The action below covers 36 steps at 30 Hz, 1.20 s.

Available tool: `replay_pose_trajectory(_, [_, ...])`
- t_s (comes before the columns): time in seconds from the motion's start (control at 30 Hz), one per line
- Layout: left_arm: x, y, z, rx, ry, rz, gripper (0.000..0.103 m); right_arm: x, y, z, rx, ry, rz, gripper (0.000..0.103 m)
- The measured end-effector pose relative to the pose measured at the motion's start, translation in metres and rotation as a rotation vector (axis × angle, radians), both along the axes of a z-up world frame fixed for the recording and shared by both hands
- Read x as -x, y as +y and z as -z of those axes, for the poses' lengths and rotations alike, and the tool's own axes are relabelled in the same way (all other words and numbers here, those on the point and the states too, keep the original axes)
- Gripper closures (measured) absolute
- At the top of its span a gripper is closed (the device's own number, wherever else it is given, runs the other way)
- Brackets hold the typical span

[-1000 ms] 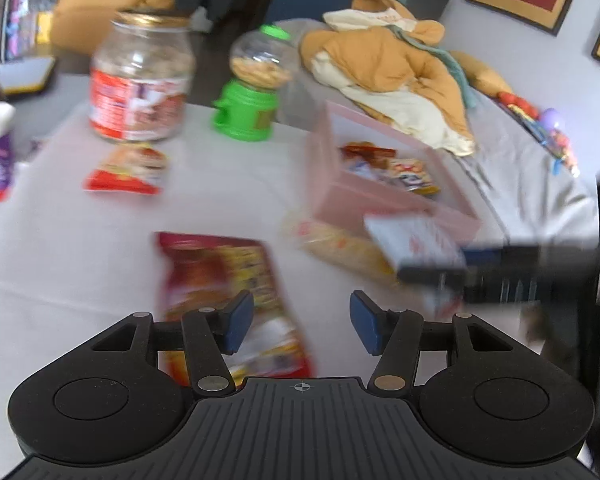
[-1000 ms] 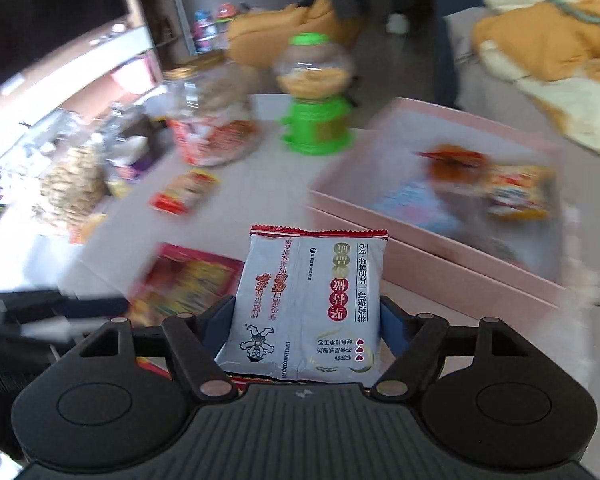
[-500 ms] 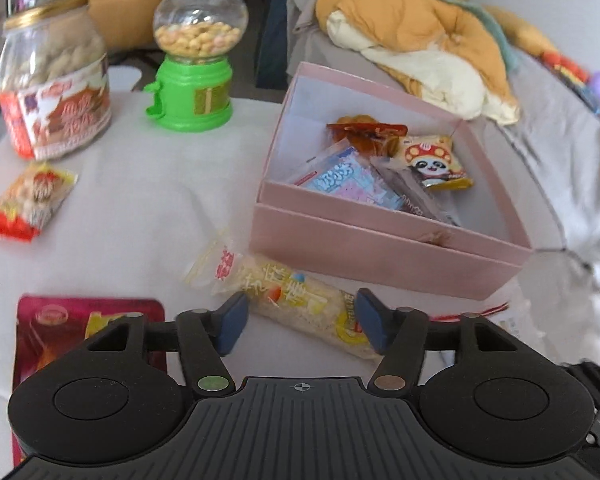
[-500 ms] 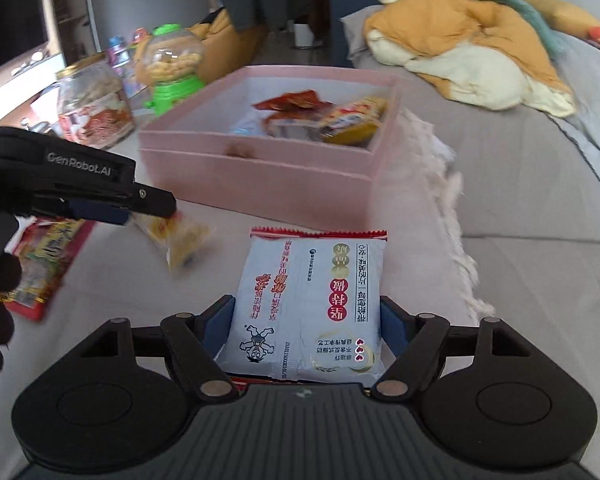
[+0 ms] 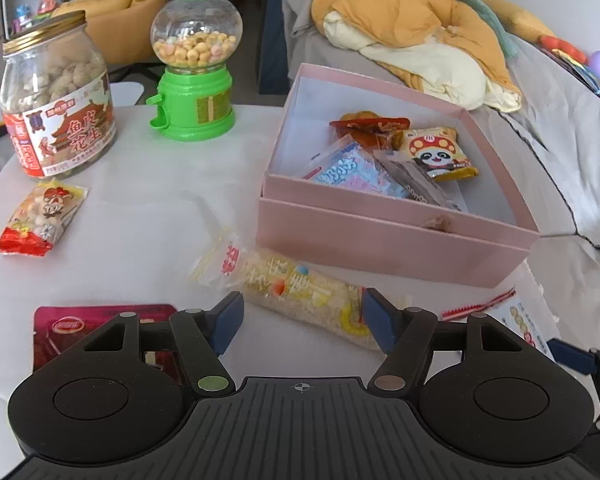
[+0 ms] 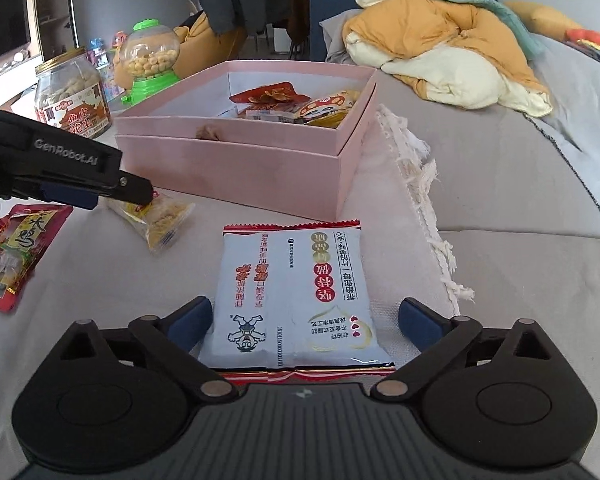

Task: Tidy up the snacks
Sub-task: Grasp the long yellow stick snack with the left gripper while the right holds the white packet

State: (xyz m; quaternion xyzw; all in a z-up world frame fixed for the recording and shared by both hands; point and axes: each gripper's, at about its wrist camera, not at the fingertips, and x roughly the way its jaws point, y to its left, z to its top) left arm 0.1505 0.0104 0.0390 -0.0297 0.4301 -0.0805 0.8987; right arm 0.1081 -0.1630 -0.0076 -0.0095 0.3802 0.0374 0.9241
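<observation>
A clear, yellowish packet of puffed snack [image 5: 300,296] lies on the white tablecloth [image 5: 148,216] just in front of the pink box [image 5: 392,240], its long axis running slantwise from upper left to lower right across the left wrist view. The left gripper [image 5: 302,320] hangs directly over the packet's near end with its jaws spread wide and nothing between them; the blue pads flank the packet, and the slant means they would meet it somewhat off square unless the wrist turns. Whether the pads touch the cloth cannot be told.

The right gripper [image 6: 304,320] sits farther out, by the fringed edge of the cloth, with a pale blue snack bag [image 6: 296,296] lying flat between its parted jaws; the left pad looks close to the bag's edge, the right pad stands clear of it, so the bag appears loose, not gripped. From that side the left gripper [image 6: 80,184] shows reaching over the clear packet [image 6: 156,220], plainly the nearer tool.

The box, already holding several wrapped snacks, lies just beyond the packet. A red pouch [image 5: 100,328] lies partly under the left gripper's body, and a small red-and-white snack bag [image 5: 40,220] rests near the peanut jar [image 5: 56,100] and green candy dispenser [image 5: 194,64].
</observation>
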Motion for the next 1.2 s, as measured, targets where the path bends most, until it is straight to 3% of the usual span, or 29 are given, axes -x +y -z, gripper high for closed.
replay_pose_trajectory(0.1, [0.008,0.005,-0.001,-0.045,-0.002,0.0,0.042,0.0,0.0,0.0,0.003,0.0,0.004,0.002])
replay_pose_trajectory(0.13, [0.01,0.007,-0.001,-0.064,0.003,-0.008,0.05,0.0,-0.001,0.001,0.001,0.001,0.007,0.001])
replay_pose_trajectory(0.2, [0.012,0.014,0.002,-0.089,0.024,-0.03,0.053,0.0,-0.001,0.001,-0.001,0.002,0.01,0.0])
replay_pose_trajectory(0.5, [0.023,0.02,-0.014,0.029,-0.019,-0.041,0.056,0.0,-0.001,0.0,-0.001,0.002,0.009,0.0])
replay_pose_trajectory(0.57, [0.024,0.011,-0.022,0.034,-0.066,-0.009,0.056,0.0,-0.001,0.0,-0.001,0.002,0.009,0.0])
replay_pose_trajectory(0.77, [0.016,-0.027,-0.029,0.067,-0.164,0.205,0.058,0.0,-0.001,0.001,-0.001,0.002,0.009,0.0])
replay_pose_trajectory(0.83, [0.005,-0.037,-0.02,0.032,-0.145,0.229,0.061,-0.001,-0.001,0.001,-0.001,0.002,0.009,0.0])
replay_pose_trajectory(0.93, [-0.011,-0.039,-0.003,0.017,-0.051,0.229,0.076,0.0,-0.001,0.001,-0.001,0.002,0.009,0.0])
replay_pose_trajectory(1.2, [0.024,-0.004,0.003,-0.07,0.005,0.259,0.078,0.0,-0.001,0.001,-0.001,0.001,0.009,0.0])
